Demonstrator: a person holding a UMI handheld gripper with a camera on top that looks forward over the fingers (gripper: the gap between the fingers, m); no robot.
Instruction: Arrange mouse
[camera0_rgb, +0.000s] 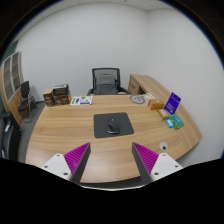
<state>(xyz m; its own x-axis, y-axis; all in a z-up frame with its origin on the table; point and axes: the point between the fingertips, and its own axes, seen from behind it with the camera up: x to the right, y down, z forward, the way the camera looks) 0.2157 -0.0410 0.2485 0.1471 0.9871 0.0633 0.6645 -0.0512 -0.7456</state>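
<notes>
A dark mouse (112, 126) lies on a dark grey mouse mat (111, 125) in the middle of a curved wooden desk (70, 125). My gripper (111, 160) is well back from them, above the desk's near edge, with the mat beyond the fingers. The fingers are spread wide and hold nothing. The left pad (76, 156) and the right pad (148, 156) are magenta.
A black office chair (105, 80) stands behind the desk. A purple box (173, 101) and a teal item (176, 121) sit at the desk's right. Boxes (57, 95) and papers (82, 99) are at the far left. A shelf unit (11, 75) stands on the left wall.
</notes>
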